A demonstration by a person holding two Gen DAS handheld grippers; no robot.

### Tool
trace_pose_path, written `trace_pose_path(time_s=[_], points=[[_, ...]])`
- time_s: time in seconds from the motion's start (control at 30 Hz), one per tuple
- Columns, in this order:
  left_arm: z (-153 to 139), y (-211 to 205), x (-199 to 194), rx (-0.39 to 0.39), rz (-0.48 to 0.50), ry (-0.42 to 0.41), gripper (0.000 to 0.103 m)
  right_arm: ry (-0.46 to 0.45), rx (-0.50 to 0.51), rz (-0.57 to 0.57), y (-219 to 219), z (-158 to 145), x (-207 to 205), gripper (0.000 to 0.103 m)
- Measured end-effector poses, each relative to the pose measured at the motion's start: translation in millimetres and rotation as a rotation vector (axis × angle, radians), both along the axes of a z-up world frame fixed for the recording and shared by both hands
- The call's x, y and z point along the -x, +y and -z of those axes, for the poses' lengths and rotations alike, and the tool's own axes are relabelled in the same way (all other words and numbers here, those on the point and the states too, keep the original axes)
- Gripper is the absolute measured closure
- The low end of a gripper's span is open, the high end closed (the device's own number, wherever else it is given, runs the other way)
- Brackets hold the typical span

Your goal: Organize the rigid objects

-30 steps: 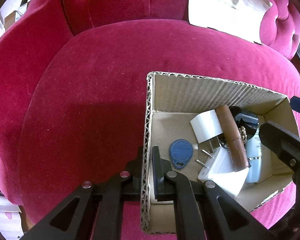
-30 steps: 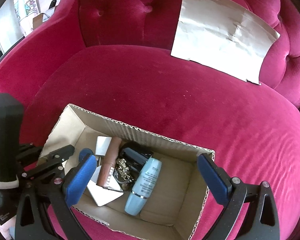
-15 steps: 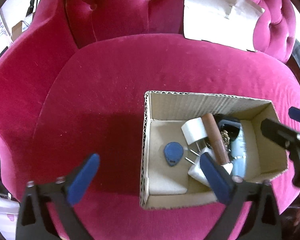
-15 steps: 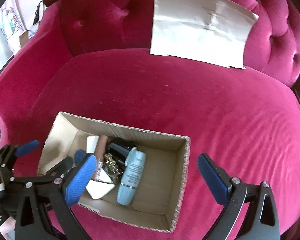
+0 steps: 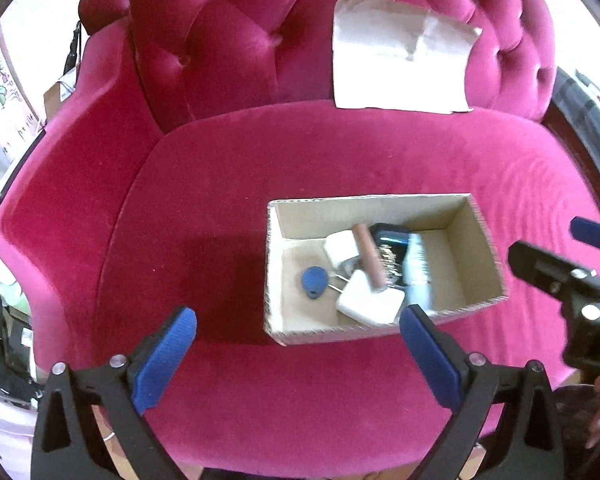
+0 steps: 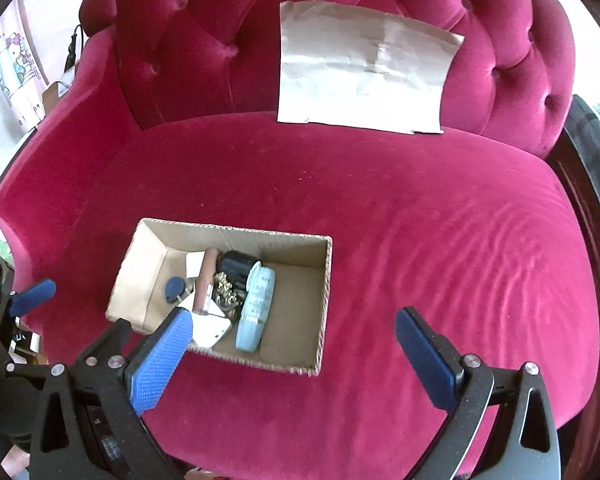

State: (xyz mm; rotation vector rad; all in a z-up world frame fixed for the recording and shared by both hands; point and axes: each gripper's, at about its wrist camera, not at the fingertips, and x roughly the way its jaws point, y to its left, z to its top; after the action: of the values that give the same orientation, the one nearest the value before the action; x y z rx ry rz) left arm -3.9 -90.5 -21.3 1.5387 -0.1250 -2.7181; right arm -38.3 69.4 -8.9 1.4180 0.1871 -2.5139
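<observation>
Charger (image 5: 370, 302) half under brown tube (image 5: 370, 258)

Each gripper, the left gripper (image 5: 298, 354) and the right gripper (image 6: 292, 354), is a black plastic frame of two angled fingers with triangular cut-outs. The fingers end in flat blue pads (image 6: 158, 364) with a fine dotted texture. Round silver screws (image 5: 476, 359) sit at the joints just behind the pads, and the right gripper's body (image 5: 588, 312) is a black block with more silver screws.

Both wrist views overlook the cardboard box (image 5: 374, 208) from above.
</observation>
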Motion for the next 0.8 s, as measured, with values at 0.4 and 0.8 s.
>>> trace_pose_path(time_s=[0.4,0.8], points=[[-32.7,-5.0,-46.8,-0.035,0.018,0.005,0.0,0.009,0.023,0.037,12.4,-29.9,-44.7,0.0],[-50.4,-8.2,-60.1,-0.054,0.022,0.029,0.0,0.023,0.028,0.036,13.2,-42.4,-61.2,0.0]])
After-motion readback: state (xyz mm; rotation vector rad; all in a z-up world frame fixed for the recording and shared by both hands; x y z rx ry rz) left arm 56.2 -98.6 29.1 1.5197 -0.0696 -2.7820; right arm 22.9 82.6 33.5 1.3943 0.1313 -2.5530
